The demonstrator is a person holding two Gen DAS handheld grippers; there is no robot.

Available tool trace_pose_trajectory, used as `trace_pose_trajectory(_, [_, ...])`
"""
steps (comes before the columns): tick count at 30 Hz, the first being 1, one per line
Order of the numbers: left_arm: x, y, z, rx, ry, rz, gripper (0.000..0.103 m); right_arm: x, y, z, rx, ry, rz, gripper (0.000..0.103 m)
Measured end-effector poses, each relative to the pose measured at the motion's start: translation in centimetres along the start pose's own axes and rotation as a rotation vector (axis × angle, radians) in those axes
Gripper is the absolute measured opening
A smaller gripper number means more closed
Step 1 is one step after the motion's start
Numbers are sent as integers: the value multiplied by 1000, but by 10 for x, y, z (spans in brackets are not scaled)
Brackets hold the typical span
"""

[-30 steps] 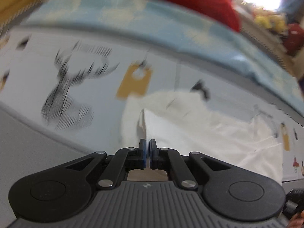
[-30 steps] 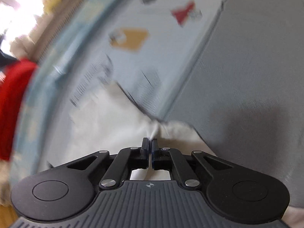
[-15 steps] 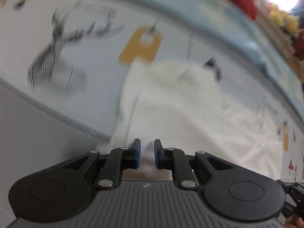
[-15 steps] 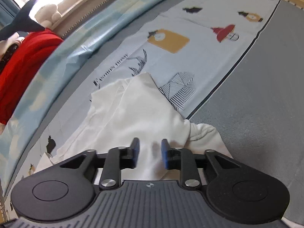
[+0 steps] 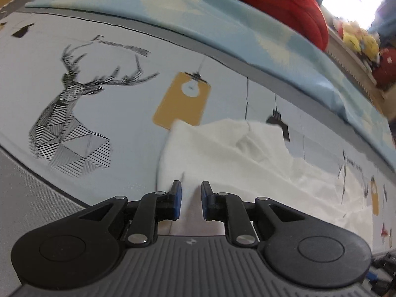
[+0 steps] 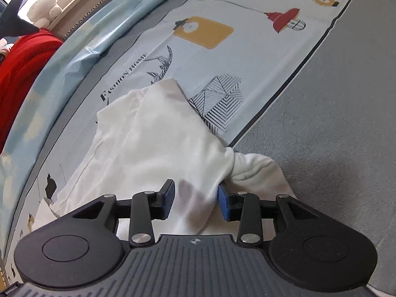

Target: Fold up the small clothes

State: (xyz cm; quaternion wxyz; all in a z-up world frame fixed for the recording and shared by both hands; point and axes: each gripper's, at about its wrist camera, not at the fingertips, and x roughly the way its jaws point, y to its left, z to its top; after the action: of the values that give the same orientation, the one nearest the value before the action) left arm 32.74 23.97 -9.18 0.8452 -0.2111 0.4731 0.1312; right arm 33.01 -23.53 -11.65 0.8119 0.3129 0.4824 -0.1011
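A white garment (image 5: 237, 158) lies crumpled on a pale blue printed sheet (image 5: 99, 94). My left gripper (image 5: 190, 199) is open just above the garment's left edge and holds nothing. In the right wrist view the same white garment (image 6: 153, 133) lies on the printed sheet (image 6: 247, 49), one end bunched over the sheet's edge onto grey fabric. My right gripper (image 6: 196, 200) is open wide above the cloth, its right pad (image 6: 224, 206) close to a fold.
A light blue patterned cloth (image 5: 222, 17) and a red blanket (image 5: 284, 2) lie behind the sheet. Soft toys (image 5: 358, 39) sit at the back right. Grey mattress fabric (image 6: 334, 123) borders the sheet. A white plush toy (image 6: 45, 8) sits by the window.
Both grippers were shut on the white garment a second ago. Both have opened and let it go; the garment now lies on the sheet. The right jaws opened wider.
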Motion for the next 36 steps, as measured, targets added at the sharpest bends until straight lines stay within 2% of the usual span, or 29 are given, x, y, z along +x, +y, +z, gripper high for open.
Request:
trace_pose_trajectory(5, [9,-5,-1,60,13,52,17,6,8,5,-27,-2,-3,41])
trace_pose_trajectory(8, [12,-5,-3,61,18,83,19,8,13,5,-40,-9,-8,41])
trace_pose_trajectory(12, [14,-11,-6,95,21,73,19,7,16,4,-52,-17,-10,42])
trace_pose_trajectory(13, [12,-13,-5,107,12,74,11,8,16,4,-55,-18,-10,42])
trace_pose_trajectory(14, [8,-14,-5,116,-5,74,4,8,16,4,-57,-19,-11,42])
trace_pose_trajectory(18, [-22,-14,5,80,-132,54,3,3,18,4,-68,-45,-15,41])
trace_pose_trajectory(21, [-36,-15,9,83,-180,138,3,-13,33,-1,-160,-152,-17,41])
trace_pose_trajectory(23, [-29,-8,10,56,-128,197,8,-19,41,-4,-205,-190,9,40])
trace_pose_trajectory(25, [-17,-2,9,37,-43,210,12,-13,40,-2,-200,-161,6,40])
trace_pose_trajectory(28, [-24,-5,9,45,-58,178,14,5,23,2,-119,-74,-77,37])
trace_pose_trajectory(30, [-32,-10,11,63,-76,126,15,11,14,5,-77,-50,-90,33])
trace_pose_trajectory(32, [-32,-7,9,46,-57,92,24,11,15,7,-88,-59,-98,32])
trace_pose_trajectory(36, [-23,10,5,-30,26,89,26,8,10,13,-87,-110,-175,32])
